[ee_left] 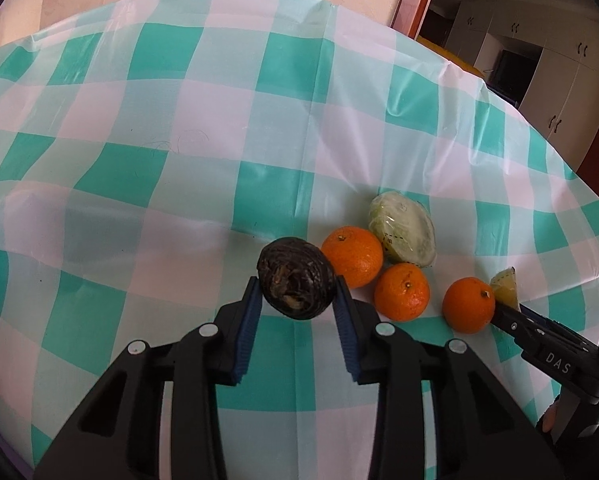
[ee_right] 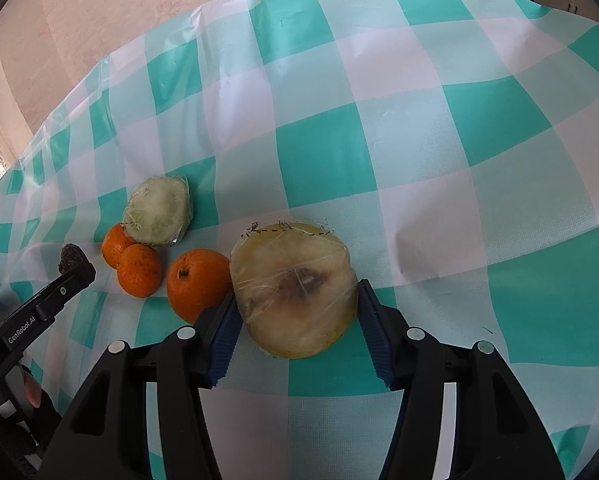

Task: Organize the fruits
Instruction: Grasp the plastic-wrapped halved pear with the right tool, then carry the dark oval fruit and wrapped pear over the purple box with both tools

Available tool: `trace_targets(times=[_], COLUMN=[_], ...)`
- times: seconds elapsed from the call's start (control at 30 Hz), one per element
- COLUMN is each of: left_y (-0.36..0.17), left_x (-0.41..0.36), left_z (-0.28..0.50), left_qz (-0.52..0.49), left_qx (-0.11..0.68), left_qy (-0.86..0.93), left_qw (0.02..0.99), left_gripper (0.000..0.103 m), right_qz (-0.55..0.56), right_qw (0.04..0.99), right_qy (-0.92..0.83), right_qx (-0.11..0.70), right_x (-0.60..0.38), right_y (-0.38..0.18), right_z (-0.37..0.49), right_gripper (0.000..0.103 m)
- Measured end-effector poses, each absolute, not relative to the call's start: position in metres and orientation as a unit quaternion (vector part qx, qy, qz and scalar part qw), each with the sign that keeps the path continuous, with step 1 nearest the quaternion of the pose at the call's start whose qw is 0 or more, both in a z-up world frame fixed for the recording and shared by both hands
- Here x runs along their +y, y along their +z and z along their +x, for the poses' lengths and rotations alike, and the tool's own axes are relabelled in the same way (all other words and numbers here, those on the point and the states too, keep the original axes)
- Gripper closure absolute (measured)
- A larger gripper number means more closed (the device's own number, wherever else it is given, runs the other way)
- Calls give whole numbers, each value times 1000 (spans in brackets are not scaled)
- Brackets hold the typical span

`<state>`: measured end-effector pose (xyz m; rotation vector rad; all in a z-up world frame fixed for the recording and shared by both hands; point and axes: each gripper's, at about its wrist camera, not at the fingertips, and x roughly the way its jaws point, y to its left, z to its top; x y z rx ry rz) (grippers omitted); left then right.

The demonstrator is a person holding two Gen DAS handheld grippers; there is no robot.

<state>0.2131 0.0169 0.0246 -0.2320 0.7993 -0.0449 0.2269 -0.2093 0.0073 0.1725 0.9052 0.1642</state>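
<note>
My left tongs [ee_left: 297,294] are clamped on a dark, wrinkled fruit [ee_left: 296,278]; both blue pads [ee_left: 248,320] press its sides, and in the left wrist view it sits at the centre of the frame, above the checked surface [ee_left: 179,160]. I cannot tell whether it is lifted clear of the cloth or resting on it.

At about two o'clock from that fruit lies the first orange [ee_left: 352,256], just beside it. A second orange [ee_left: 402,292] lies at about three o'clock, touching or nearly touching the first. A third orange [ee_left: 469,305] lies further out at three o'clock, apart from the second. At one o'clock from the first orange is a pale green half fruit in cling film [ee_left: 403,229], leaning against that orange.

My right tongs [ee_right: 297,308] grip a wrapped yellow half melon [ee_right: 293,290], cut face towards the camera with a brown patch in the middle. Both pads touch its sides. In the right wrist view the third orange [ee_right: 197,282] is at nine o'clock from the melon, touching the left finger or just beside it. The other two oranges and the green half cluster at about ten o'clock, and the left tongs enter from the left edge at nine o'clock.

A fingertip [ee_left: 546,420] of my hand shows at the lower right of the left wrist view.
</note>
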Motion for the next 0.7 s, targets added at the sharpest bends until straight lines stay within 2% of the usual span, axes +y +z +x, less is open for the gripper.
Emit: trace_targets(times=[0.5,0.7], left_y=[15,15], left_x=[18,16], left_z=[133,105], left_qz=[-134,-135], left_qx=[391,392], left_qy=[-15,-20], left_qw=[910,910], left_gripper=[67,66], right_qz=[149,132], right_qw=[896,897], right_qy=[49,62], right_qx=[416,418], right_x=[-238,-223], right_y=[9,11], right_z=[199,166], right_gripper=[48,48])
